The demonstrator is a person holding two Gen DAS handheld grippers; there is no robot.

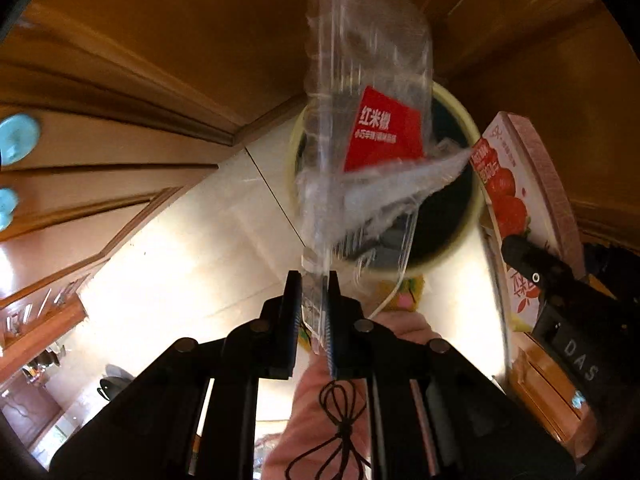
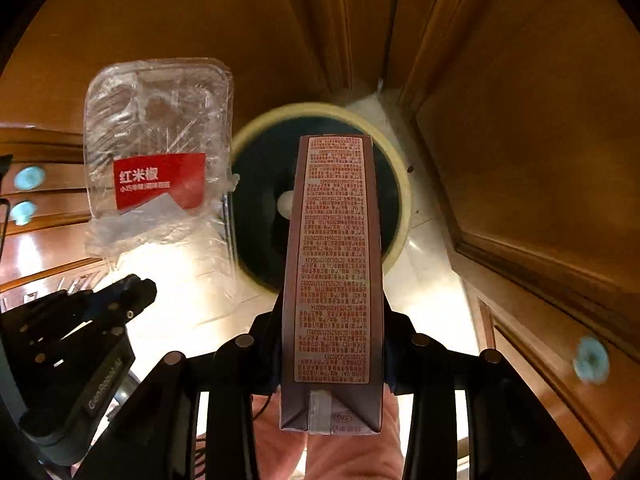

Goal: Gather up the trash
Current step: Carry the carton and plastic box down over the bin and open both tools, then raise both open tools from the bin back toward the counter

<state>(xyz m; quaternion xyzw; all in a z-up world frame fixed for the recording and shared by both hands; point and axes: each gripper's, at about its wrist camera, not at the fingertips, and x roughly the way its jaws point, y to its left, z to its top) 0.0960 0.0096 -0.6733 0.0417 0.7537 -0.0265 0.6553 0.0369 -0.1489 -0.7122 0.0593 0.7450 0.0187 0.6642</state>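
Clear plastic tray (image 1: 360, 128) pinched in left claw (image 1: 314, 312) | carton (image 2: 334, 272) clamped in right claw (image 2: 332, 344) | both above bin (image 2: 396, 184)

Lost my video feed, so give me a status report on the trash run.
Left gripper shut on clear plastic tray. Right gripper shut on drink carton. Both held above open bin. Nothing blocking the drop.

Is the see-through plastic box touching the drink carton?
Apart. In the right wrist view, the plastic box hangs left of the drink carton, with the dark trash bin showing between them.
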